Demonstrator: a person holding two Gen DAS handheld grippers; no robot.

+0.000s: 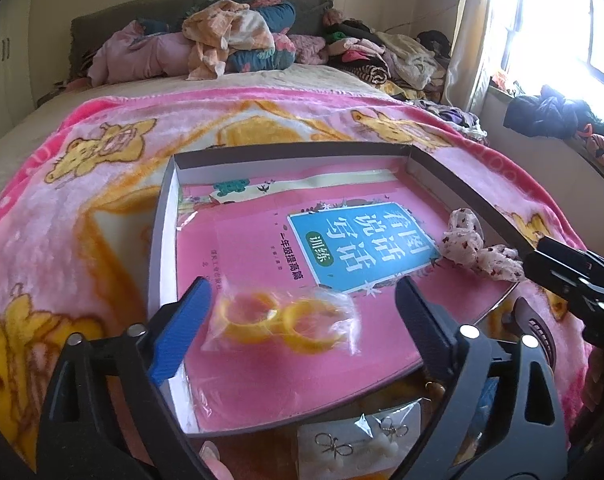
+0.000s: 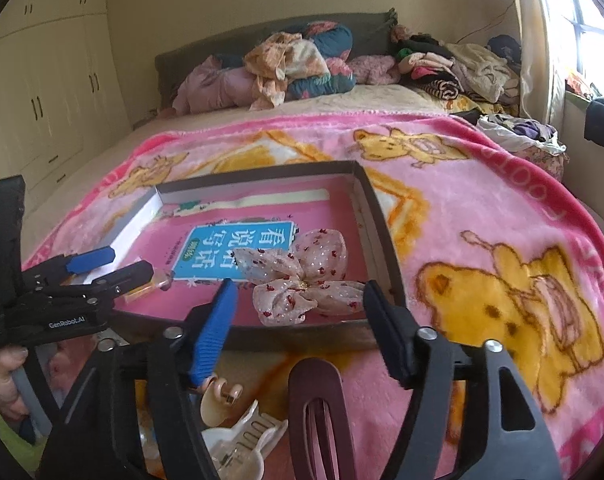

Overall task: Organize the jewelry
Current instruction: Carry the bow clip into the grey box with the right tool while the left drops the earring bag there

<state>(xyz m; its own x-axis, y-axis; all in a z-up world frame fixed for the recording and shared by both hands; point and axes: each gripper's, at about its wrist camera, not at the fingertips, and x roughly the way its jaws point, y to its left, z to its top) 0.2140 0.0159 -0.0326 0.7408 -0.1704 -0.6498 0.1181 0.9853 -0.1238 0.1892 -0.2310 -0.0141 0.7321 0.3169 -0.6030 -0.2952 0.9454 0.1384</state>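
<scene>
A shallow grey box [image 1: 164, 220] [image 2: 382, 232] lies on the bed with a pink book [image 1: 302, 264] in it. A clear bag of yellow rings [image 1: 280, 320] lies on the book between the open fingers of my left gripper [image 1: 302, 320]; I cannot tell if they touch it. A pink spotted fabric bow [image 2: 302, 280] [image 1: 478, 246] lies in the box's near right corner, just beyond my open, empty right gripper [image 2: 298, 320]. The left gripper also shows in the right wrist view [image 2: 114, 264].
On the pink bear blanket [image 2: 482, 240] in front of the box lie a maroon hair clip [image 2: 318, 412], a white claw clip [image 2: 242, 444], a beige clip [image 2: 218, 396] and a card of earrings [image 1: 358, 444]. Piled clothes [image 1: 230, 40] lie at the headboard.
</scene>
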